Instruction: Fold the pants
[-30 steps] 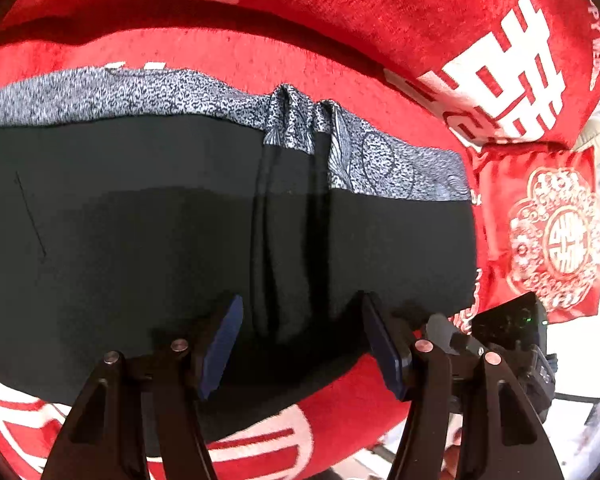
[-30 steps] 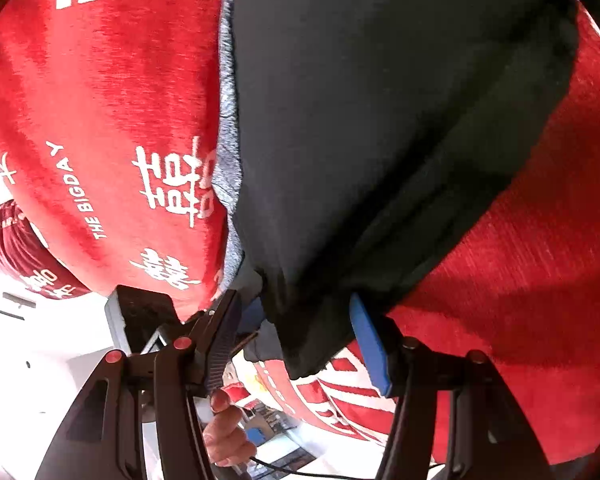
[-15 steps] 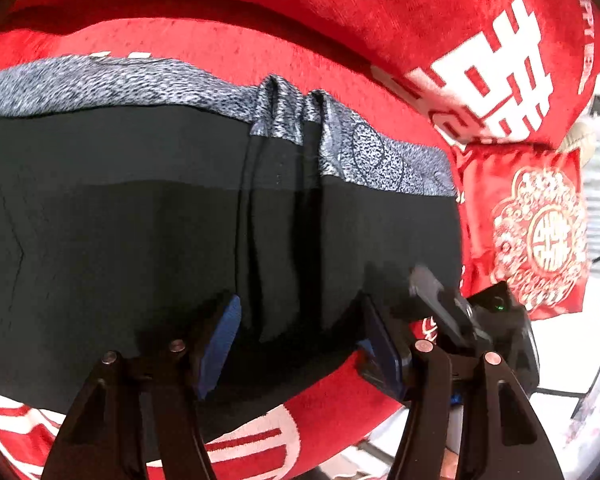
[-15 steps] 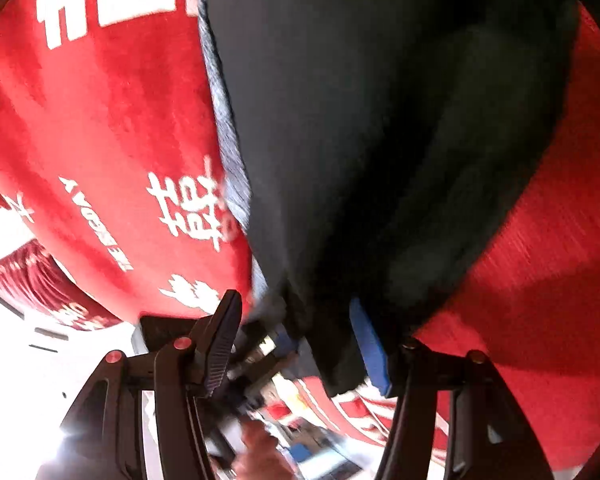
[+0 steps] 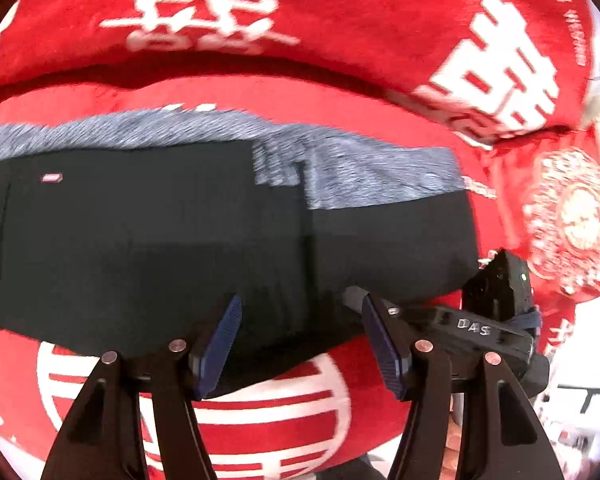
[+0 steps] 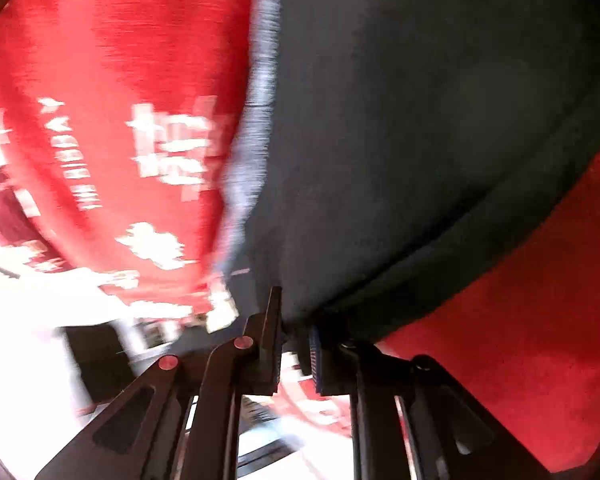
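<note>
I see black pants [image 5: 172,248] spread on the red blanket [image 5: 340,32] — my right gripper [image 6: 296,344] closing on their edge, left gripper [image 5: 300,344] jaws apart, gripping nothing.

Blk pants [image 5: 148,240], red/wht blanket [image 5: 340,32]

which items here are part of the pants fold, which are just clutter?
Job:
- black pants with grey waistband, lying on the red blanket
- right gripper, jaws closing on the pants' edge
- left gripper, jaws apart over the pants

Clutter:
- red embroidered cushion, beside the pants
- white characters printed on the blanket
</note>
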`<state>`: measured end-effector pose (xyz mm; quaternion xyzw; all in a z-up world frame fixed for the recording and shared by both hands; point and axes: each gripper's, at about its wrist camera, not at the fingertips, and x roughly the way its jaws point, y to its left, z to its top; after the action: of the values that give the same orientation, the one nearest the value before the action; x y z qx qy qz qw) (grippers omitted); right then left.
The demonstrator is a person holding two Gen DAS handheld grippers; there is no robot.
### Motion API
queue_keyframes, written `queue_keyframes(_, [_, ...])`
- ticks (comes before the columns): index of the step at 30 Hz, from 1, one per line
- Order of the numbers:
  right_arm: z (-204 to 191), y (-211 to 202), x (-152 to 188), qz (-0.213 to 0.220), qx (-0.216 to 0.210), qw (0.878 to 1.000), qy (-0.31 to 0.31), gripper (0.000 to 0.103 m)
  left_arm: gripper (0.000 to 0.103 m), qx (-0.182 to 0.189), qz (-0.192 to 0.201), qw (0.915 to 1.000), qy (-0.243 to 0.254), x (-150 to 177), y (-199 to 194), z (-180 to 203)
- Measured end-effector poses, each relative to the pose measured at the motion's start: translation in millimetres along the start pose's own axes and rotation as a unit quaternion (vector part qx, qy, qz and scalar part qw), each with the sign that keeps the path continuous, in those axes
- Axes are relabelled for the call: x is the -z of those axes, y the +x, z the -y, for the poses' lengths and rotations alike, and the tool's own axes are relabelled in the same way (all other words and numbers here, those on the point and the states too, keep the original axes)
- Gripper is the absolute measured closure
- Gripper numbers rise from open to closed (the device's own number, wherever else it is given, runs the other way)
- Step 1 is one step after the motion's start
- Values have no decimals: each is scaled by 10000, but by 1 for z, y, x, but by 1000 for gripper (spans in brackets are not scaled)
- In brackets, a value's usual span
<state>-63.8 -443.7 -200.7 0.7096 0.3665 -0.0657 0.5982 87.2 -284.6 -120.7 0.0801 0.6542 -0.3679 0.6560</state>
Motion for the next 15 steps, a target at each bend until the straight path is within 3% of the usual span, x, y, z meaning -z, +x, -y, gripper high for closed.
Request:
queue_keyframes(1, [4,0,-2,5,-164,9998,139,91,40,-64,19,10000,-19,-1,1,-1])
queue_keyframes(3, [-5,-4,-2,-283,-130,9995,2,81,40,-152,102,9998,24,-4,-1,-1])
queue_keyframes(5, [-21,-17,0,-676,8,9965,-483,56,40,-243,133,9996,90,-9,-4,5])
queue_keyframes(7, [-43,-46,-2,-733,-34,9904,-1170,45,40,-290,186,9992,217,-16,-8,16])
queue_keyframes(9, [-63,-85,-17,-329,149,9840,-1745,45,40,-302,253,9985,375,-24,-11,31])
queue_keyframes(11, [-73,-117,-43,244,473,9797,-1933,45,40,-293,319,9975,562,-34,-9,48])
queue_keyframes(13, [-71,-138,-78,751,1011,9750,-1832,51,40,-344,343,9964,701,-45,1,67])
queue_keyframes(14, [-68,-142,-96,887,1169,9741,-1722,58,40,-337,359,9960,746,-50,8,76])
queue_keyframes(15, [-62,-142,-114,903,1230,9750,-1615,58,40,-368,368,9957,767,-54,15,82])
